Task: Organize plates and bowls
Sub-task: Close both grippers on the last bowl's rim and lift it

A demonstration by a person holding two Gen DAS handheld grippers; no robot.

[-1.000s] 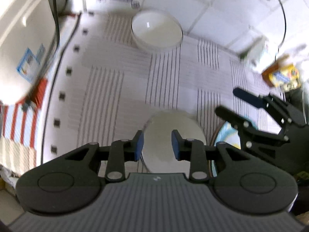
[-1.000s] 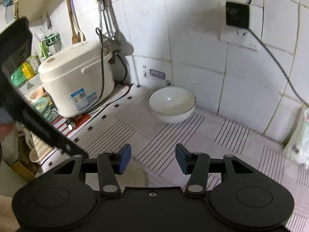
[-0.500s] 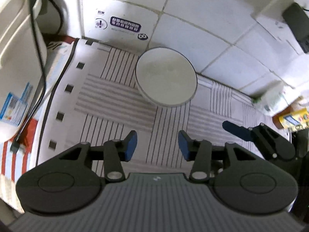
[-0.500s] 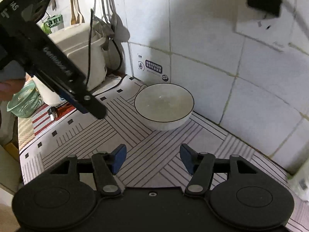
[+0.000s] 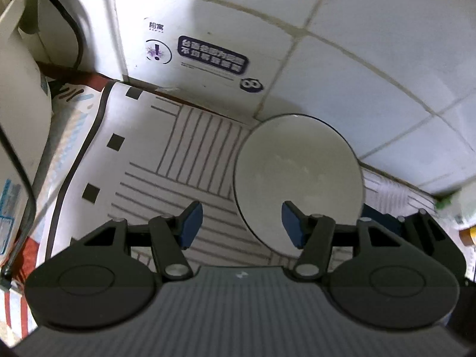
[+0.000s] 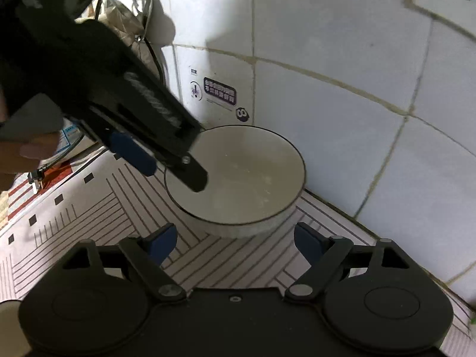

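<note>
Tiled corner: both grippers have closed in on the bowl (image 6: pixel 235 175); left gripper (image 5: pixel 241 223) and right gripper (image 6: pixel 235 242) have jaws just opened, empty, ready to grasp its 9 and 6 o'clock rim.

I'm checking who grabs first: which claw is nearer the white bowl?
Left. The left claw straddles the bowl's rim, one finger over its inside; the right claw hangs open just short of it.

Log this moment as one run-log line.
left gripper: open, opening, empty | right gripper: open, opening, empty | white bowl: on mat, ungrasped

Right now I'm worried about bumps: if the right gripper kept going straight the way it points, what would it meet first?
Most likely the white bowl, centred ahead of the open right gripper; nothing shows between them.
</note>
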